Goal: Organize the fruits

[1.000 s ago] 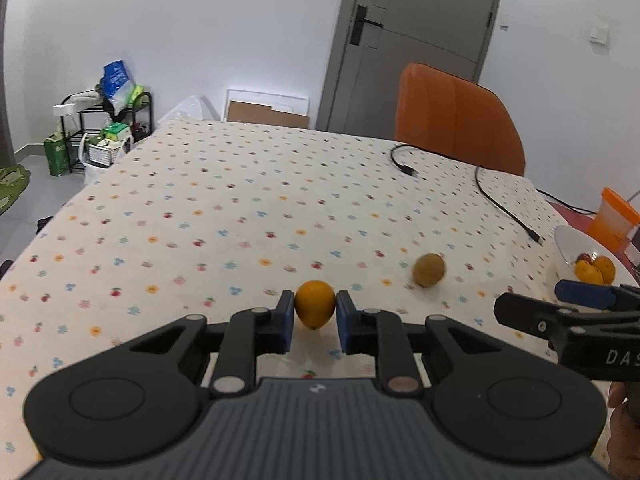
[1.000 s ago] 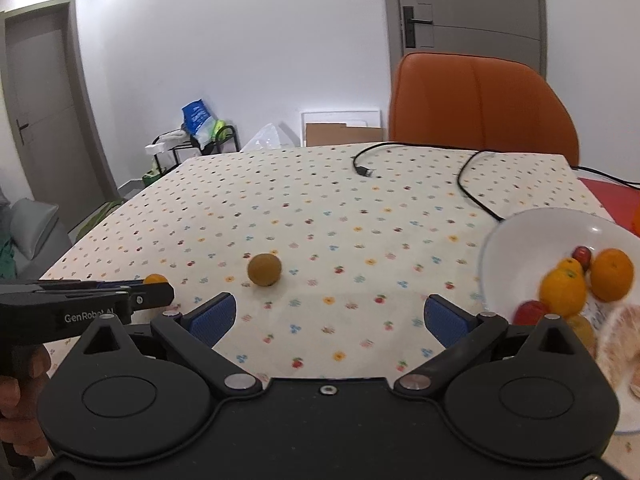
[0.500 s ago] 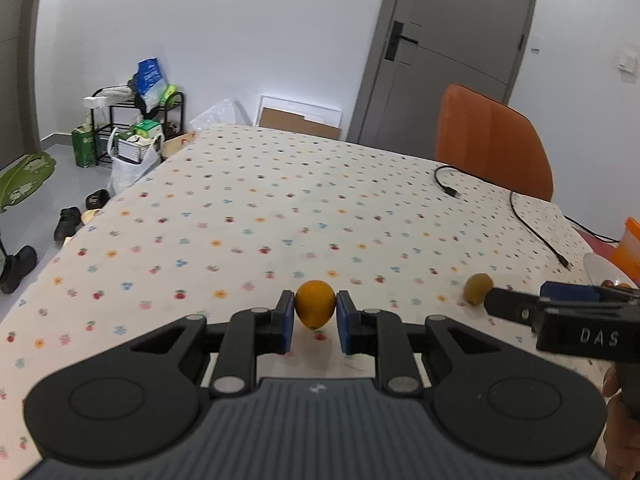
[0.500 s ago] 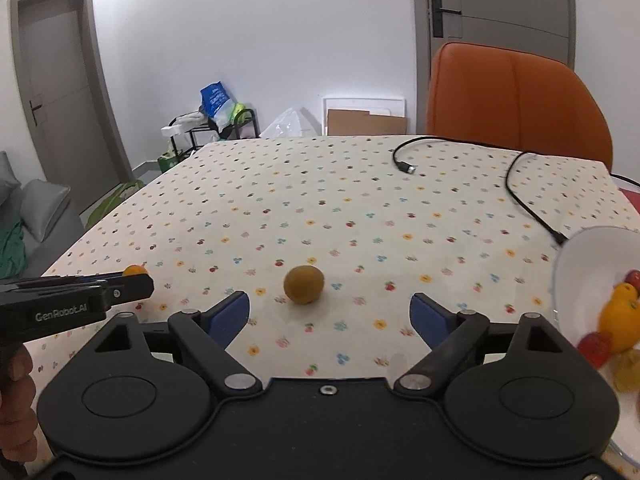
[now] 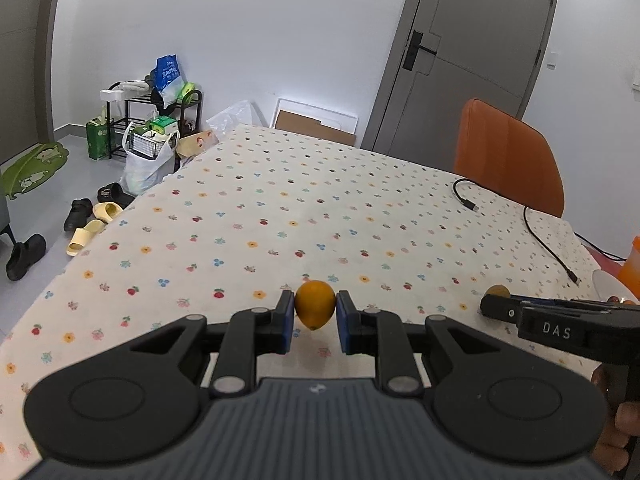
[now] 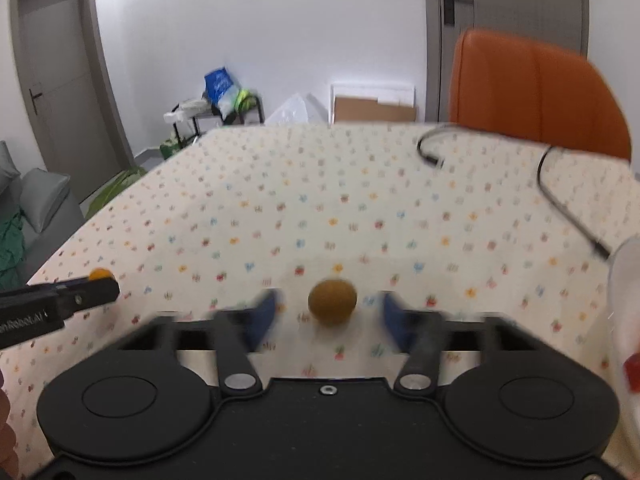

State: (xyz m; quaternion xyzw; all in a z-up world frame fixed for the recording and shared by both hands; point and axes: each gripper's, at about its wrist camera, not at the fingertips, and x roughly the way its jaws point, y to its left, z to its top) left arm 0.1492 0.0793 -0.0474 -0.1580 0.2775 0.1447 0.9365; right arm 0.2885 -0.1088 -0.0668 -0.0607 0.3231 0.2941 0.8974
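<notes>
Right gripper: fingers parted wide, gripping nothing; brown kiwi centred between pads, on tablecloth, roundish, no clear axis. Left gripper: clamped on orange fruit, above cloth.

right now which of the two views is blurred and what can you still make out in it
Right wrist view: motion-smeared; tablecloth dots streak, yet the round brown kiwi reads clearly between the open blue pads of the right hand-held gripper. Left wrist view: sharp, with fisheye bending at the edges; the left hand-held gripper is shut on the small yellow-orange lemon-shaped fruit.
</notes>
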